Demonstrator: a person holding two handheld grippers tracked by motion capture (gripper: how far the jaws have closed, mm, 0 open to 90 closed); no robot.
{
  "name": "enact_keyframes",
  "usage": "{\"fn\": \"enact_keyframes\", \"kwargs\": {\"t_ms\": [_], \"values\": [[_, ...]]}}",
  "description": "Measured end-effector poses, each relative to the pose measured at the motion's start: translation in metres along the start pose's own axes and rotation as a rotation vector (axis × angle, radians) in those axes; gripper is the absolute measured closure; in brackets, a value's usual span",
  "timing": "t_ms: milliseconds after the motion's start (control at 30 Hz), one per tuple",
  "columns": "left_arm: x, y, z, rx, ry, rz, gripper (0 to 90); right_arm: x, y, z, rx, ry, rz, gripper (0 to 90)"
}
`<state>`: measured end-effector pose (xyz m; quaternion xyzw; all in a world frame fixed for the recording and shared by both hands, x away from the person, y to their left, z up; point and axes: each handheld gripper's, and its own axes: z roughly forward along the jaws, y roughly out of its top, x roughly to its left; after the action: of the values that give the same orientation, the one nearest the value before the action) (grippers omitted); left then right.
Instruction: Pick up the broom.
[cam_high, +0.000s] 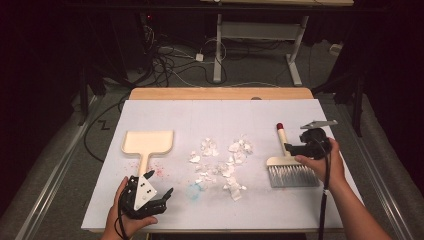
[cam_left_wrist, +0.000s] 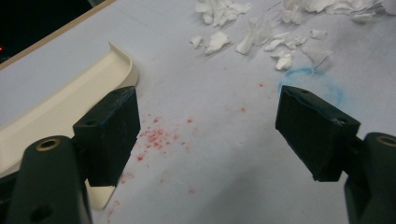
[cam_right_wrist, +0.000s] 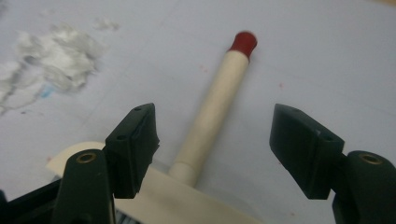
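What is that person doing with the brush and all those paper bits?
A person is getting ready to sweep up. The right gripper sits open around the cream brush with the red-tipped handle, not squeezing it yet. The left gripper waits open beside the cream plastic dustpan. The torn white paper scraps lie scattered between them on the white-covered table.

In the right gripper view, the brush (cam_right_wrist: 212, 119) was cut off at the bottom edge, so its bristles were hidden, and the paper scraps (cam_right_wrist: 56, 58) were blurred. In the left gripper view, the dustpan (cam_left_wrist: 70, 100) was cut off at the left edge and partly hidden behind one of the fingers (cam_left_wrist: 112, 133).
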<state>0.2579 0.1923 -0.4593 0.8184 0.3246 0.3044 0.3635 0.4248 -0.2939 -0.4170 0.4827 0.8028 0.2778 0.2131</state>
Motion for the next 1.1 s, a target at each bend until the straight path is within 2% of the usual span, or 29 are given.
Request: {"fn": "enact_keyframes", "kwargs": {"t_ms": [100, 233, 300, 367, 400, 500, 600, 733, 800, 833, 867, 1100], "values": [[0.0, -0.001, 0.001, 0.001, -0.001, 0.003, 21.2, 0.001, 0.008, 0.02, 0.094, -0.028, 0.009, 37.6], [-0.003, -0.003, -0.002, 0.007, -0.001, 0.018, 21.2, 0.003, 0.011, 0.042, 0.194, -0.031, 0.04, 44.6], [-0.004, -0.004, -0.004, 0.011, 0.001, 0.024, 21.2, 0.003, 0.01, 0.049, 0.22, -0.023, 0.06, 48.5], [-0.004, -0.004, -0.004, 0.007, -0.002, 0.019, 21.2, 0.001, 0.01, 0.05, 0.216, -0.012, 0.072, 49.4], [-0.004, -0.003, -0.003, 0.009, -0.007, 0.016, 21.3, 0.003, 0.011, 0.05, 0.221, -0.009, 0.074, 56.6], [-0.005, -0.002, -0.002, 0.017, -0.013, 0.022, 21.2, 0.005, 0.011, 0.05, 0.208, -0.008, 0.098, 65.6], [-0.01, -0.001, 0.002, 0.031, -0.036, 0.022, 21.2, 0.006, 0.012, 0.051, 0.205, -0.014, 0.092, 71.6], [-0.013, 0.001, 0.004, 0.035, -0.05, 0.016, 23.6, 0.007, 0.008, 0.05, 0.156, -0.02, 0.076, 71.8], [-0.015, 0.002, 0.005, 0.038, -0.058, 0.014, 23.6, 0.005, 0.005, 0.047, 0.115, -0.008, 0.094, 71.8], [-0.015, 0.002, 0.006, 0.041, -0.057, 0.016, 23.6, 0.005, 0.005, 0.047, 0.115, -0.008, 0.094, 71.8], [-0.015, 0.003, 0.008, 0.048, -0.052, 0.015, 23.6, 0.003, 0.001, 0.041, 0.068, -0.001, 0.11, 71.8], [-0.016, 0.004, 0.009, 0.056, -0.05, 0.018, 23.5, -0.001, -0.004, 0.015, -0.079, -0.003, 0.111, 71.9]]}}
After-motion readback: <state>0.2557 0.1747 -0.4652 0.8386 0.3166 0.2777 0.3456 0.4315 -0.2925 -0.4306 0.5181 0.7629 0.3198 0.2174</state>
